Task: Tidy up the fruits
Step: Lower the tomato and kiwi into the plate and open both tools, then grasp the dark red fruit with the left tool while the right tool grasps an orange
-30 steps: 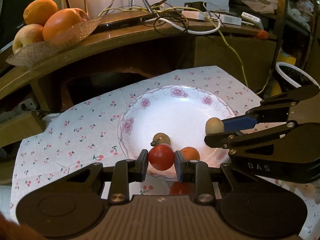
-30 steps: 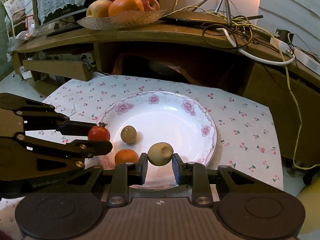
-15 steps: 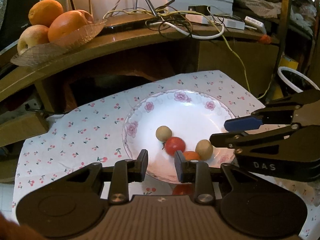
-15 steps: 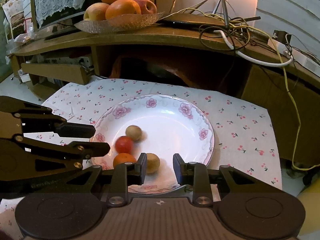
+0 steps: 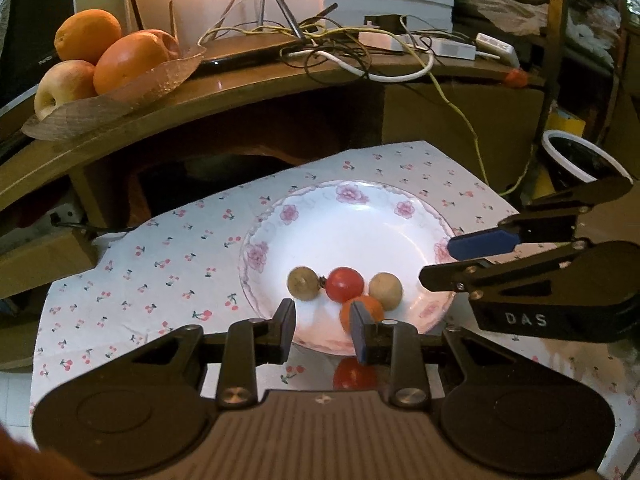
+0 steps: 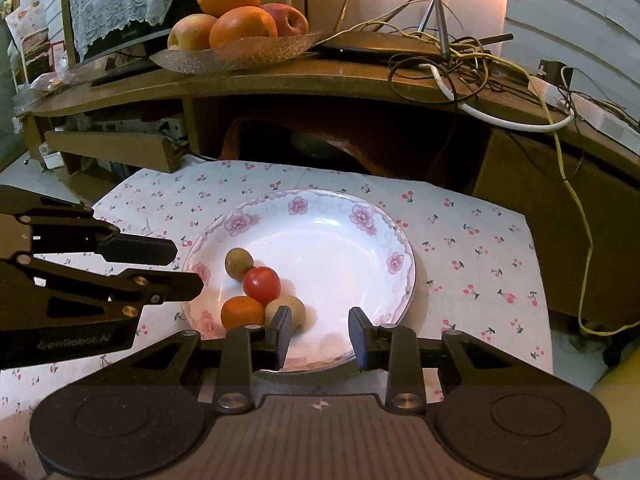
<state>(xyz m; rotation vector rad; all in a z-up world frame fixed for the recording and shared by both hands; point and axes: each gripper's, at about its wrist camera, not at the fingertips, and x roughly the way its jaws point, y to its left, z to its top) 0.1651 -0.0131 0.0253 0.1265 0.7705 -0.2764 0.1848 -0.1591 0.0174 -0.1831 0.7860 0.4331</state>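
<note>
Cable tangle (image 6: 452,60) on wooden desk (image 6: 280,80)

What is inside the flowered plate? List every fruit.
The plate holds a red tomato, a small orange and two brownish round fruits. The right gripper's finger partly covers the nearer one.

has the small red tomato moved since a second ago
Yes. The small red tomato left the left gripper and now rests farther in on the white floral plate.

Far half of plate (image 6: 320,236) bare; four fruits (image 6: 262,283) clustered at near rim.
</note>
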